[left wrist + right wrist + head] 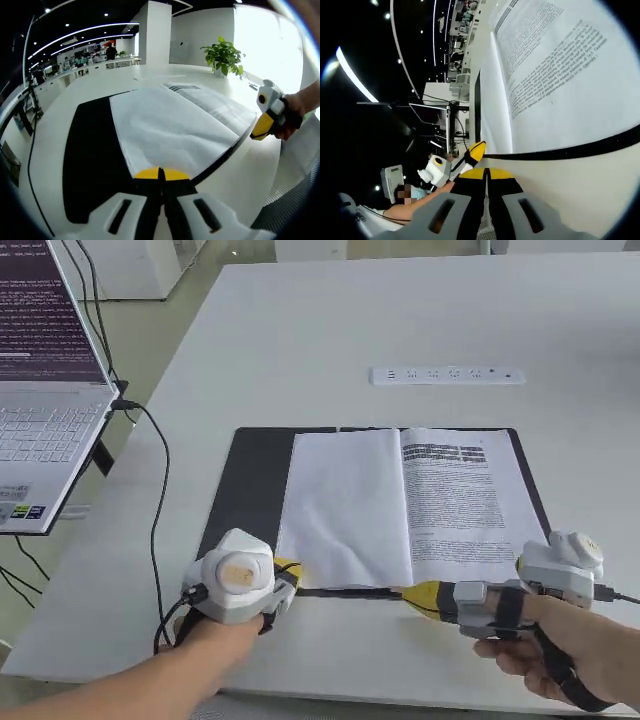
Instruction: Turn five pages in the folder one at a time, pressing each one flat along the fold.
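Note:
A black folder (250, 480) lies open on the white table (330, 320). A blank page (345, 505) is on its left side and a printed page (460, 500) on its right. My left gripper (290, 572) is shut, its yellow tips at the near left corner of the blank page (165, 130). My right gripper (418, 598) is shut too, lying sideways just off the folder's near edge (580, 150), below the fold. Nothing shows between either pair of jaws. In the left gripper view the right gripper (261, 131) sits at the right of the printed page (210, 100).
An open laptop (40, 390) stands at the far left, with a black cable (160, 490) running down the table beside the folder. A white power strip (447, 375) lies beyond the folder. A potted plant (224, 55) stands further back.

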Demonstrator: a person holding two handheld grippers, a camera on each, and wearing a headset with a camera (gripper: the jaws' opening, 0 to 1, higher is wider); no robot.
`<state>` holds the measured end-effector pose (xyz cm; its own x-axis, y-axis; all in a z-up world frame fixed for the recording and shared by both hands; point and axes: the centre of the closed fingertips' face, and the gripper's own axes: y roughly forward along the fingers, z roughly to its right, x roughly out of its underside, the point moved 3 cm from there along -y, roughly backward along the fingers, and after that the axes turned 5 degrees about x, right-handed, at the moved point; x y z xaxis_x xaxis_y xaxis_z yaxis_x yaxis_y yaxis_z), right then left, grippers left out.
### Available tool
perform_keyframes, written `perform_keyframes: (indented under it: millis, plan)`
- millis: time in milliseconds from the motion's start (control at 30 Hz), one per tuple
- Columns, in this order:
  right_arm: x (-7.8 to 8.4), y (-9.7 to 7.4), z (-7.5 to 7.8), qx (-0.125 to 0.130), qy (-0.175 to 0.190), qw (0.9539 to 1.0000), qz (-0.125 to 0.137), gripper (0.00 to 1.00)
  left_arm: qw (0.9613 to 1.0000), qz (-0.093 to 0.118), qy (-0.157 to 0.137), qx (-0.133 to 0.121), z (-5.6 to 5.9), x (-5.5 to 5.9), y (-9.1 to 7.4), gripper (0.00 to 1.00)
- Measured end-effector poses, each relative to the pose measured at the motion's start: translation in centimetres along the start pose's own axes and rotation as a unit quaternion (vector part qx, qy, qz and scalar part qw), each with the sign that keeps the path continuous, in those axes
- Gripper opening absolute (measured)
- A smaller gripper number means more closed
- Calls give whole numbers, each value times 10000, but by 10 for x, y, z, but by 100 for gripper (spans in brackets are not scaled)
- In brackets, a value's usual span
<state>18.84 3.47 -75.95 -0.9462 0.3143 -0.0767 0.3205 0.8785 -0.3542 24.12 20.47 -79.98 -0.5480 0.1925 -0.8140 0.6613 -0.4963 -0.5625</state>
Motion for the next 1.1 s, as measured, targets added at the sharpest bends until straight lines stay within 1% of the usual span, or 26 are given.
perform_keyframes:
  millis: [33, 67, 133, 200, 267, 333, 400, 433, 467, 500, 567, 600, 633, 667, 700, 733, 767, 800, 833, 867, 933, 967, 1000, 1033, 1067, 1100]
  plan:
    - [-2, -3, -2, -19, 17, 10000, 84, 0, 10000, -7, -50, 4, 0, 0, 0, 0]
    - [-5, -7, -3, 29, -48, 9998, 203, 0, 10000, -15, -93, 20, 0, 0, 0, 0]
    - [-5, -15, -10, 66, -169, 9990, 400, 0, 9999, -66, -74, 47, 3, -1, -1, 2]
    - [-12, -23, -12, 46, -131, 9977, 669, 0, 9998, -163, -43, 98, 7, -2, -1, 6]
    - [-12, -33, -17, 22, -118, 9965, 823, 0, 9994, -306, 5, 174, 12, -3, -2, 11]
    - [-19, -42, -16, 48, -210, 9947, 1004, 0, 9986, -457, 81, 239, 16, -3, -4, 15]
    - [-24, -50, -17, 169, -354, 9915, 1239, 2, 9983, -495, 62, 290, 19, -5, -7, 19]
    - [-27, -58, -18, 227, -452, 9893, 1366, 5, 9983, -506, 53, 299, 21, -9, -11, 20]
    - [-30, -63, -18, 255, -467, 9886, 1409, 6, 9983, -488, 45, 319, 22, -11, -15, 21]
    - [-34, -71, -18, 334, -594, 9857, 1539, 6, 9983, -462, 43, 359, 24, -13, -18, 22]
    - [-38, -83, -20, 429, -837, 9815, 1670, 8, 9985, -379, 18, 397, 28, -20, -27, 23]
    - [-42, -92, -20, 528, -964, 9780, 1774, 10, 9986, -326, 42, 405, 29, -25, -33, 24]
    - [-43, -97, -21, 613, -1063, 9755, 1823, 14, 9987, -309, 30, 410, 30, -27, -37, 25]
    - [-45, -105, -26, 683, -1202, 9709, 1955, 16, 9988, -282, -33, 391, 31, -31, -43, 27]
    - [-47, -110, -28, 744, -1305, 9673, 2042, 19, 9990, -215, -67, 393, 32, -34, -47, 29]
    - [-45, -117, -35, 838, -1503, 9610, 2166, 20, 9990, -70, -137, 420, 34, -40, -54, 31]
    - [-46, -123, -38, 870, -1589, 9571, 2263, 18, 9990, -24, -175, 406, 34, -42, -58, 31]
    - [-47, -131, -44, 930, -1731, 9499, 2431, 18, 9992, 75, -178, 361, 33, -46, -66, 32]
    - [-55, -135, -38, 995, -1806, 9454, 2523, 19, 9991, 129, -200, 351, 34, -49, -71, 34]
    - [-63, -141, -33, 1083, -1877, 9379, 2711, 19, 9989, 184, -302, 317, 33, -51, -78, 36]
    - [-62, -154, -39, 1184, -2081, 9257, 2928, 19, 9982, 328, -417, 272, 32, -55, -88, 39]
    - [-61, -159, -38, 1327, -2142, 9207, 2980, 20, 9978, 390, -458, 267, 32, -57, -93, 41]
    - [-58, -169, -40, 1561, -2382, 9066, 3115, 21, 9971, 466, -541, 254, 32, -59, -100, 41]
    - [-56, -174, -41, 1652, -2519, 8993, 3171, 22, 9966, 532, -583, 240, 31, -61, -106, 42]
    - [-53, -178, -42, 1741, -2603, 8941, 3201, 23, 9964, 551, -596, 234, 31, -61, -108, 43]
    - [-50, -183, -41, 1859, -2750, 8871, 3209, 24, 9962, 584, -624, 184, 30, -62, -114, 44]
